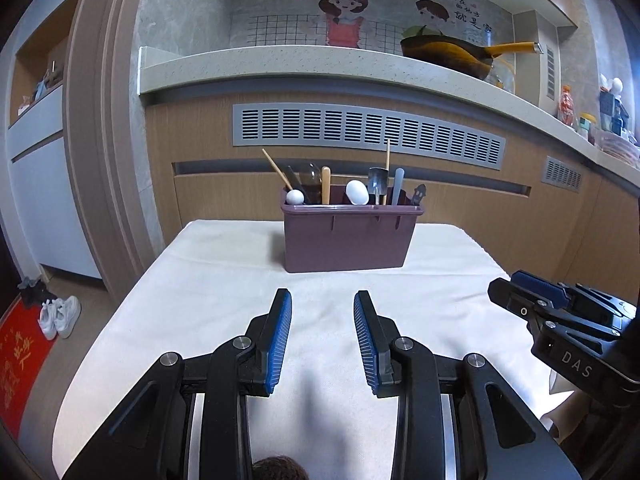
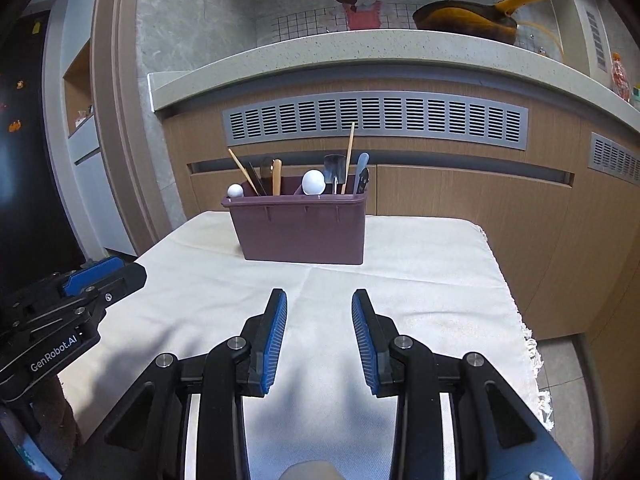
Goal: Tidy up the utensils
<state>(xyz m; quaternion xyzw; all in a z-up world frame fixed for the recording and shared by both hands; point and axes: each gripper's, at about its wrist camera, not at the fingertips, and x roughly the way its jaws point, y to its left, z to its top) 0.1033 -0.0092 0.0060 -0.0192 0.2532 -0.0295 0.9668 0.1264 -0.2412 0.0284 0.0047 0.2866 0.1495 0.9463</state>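
A utensil holder (image 1: 347, 240) stands on a cloth-covered table (image 1: 208, 280) below a kitchen counter (image 1: 280, 64); left gripper (image 1: 322, 336) and right gripper (image 2: 319, 334) gape, empty.

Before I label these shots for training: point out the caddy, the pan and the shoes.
caddy (image 1: 346, 242), left wrist view, front wall.
pan (image 2: 464, 20), right wrist view, side of the bowl.
shoes (image 1: 60, 316), left wrist view, upper of one shoe.

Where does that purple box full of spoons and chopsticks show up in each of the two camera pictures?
Left wrist view: the purple box stands at the table's far end, just right of centre, beyond the open left gripper.
Right wrist view: the purple box sits slightly left of centre, beyond the open right gripper.
Shared landmark: the grey vent grille on the cabinet behind it.
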